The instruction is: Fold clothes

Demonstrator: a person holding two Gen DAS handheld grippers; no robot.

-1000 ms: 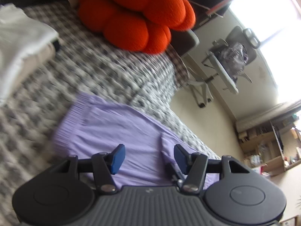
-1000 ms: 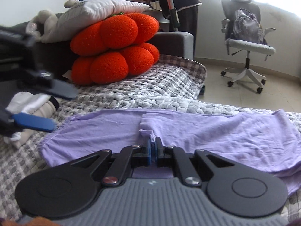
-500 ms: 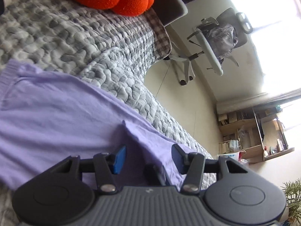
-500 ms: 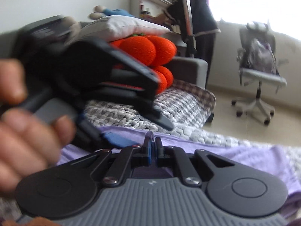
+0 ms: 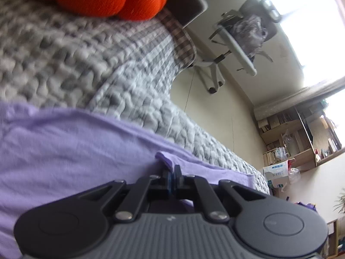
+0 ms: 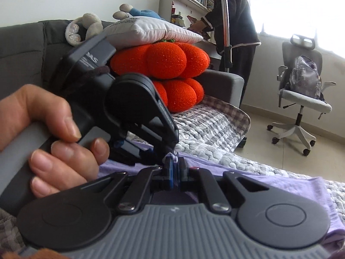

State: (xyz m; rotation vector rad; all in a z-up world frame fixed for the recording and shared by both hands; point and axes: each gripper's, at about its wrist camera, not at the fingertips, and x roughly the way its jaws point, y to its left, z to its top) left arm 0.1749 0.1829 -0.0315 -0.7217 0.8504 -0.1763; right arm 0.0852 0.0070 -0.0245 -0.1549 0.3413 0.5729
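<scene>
The purple cloth [image 5: 64,155] lies spread flat on a bed w/ a bumpy grey & white blanket [image 5: 75,60]. In the right wrist view the cloth [image 6: 291,185] runs off to the right side, w/ blanket around it.

Left tool [image 5: 171,178]: its two sides are squeezed together, and a little bunched fold of the purple cloth sticks up right at the tips. It is pinching that fold. Seen from the right wrist view, the left tool [image 6: 170,151] points down at the cloth, and a hand [image 6: 54,142] grips its grey handle, thumb on top, fingers curled under.

Right tool [image 6: 175,169]: also squeezed together, w/ a bit of purple cloth caught between the blue pads. The tips of both tools sit just beside each other, almost touching, at the same little fold near the cloth's middle.

Behind the bed: big orange puffy cushions [image 6: 163,75], stacked, w/ a white pillow [image 6: 151,32] on top & soft toys [image 6: 86,28] next to it. A grey sofa back is behind them. A person in dark clothes [image 6: 235,28] stands by a bookshelf. A grey office chair [image 6: 301,82] w/ a shiny bag on the seat stands on the floor near a bright window. In the left wrist view, shelves [image 5: 301,142] w/ boxes show at the right.
</scene>
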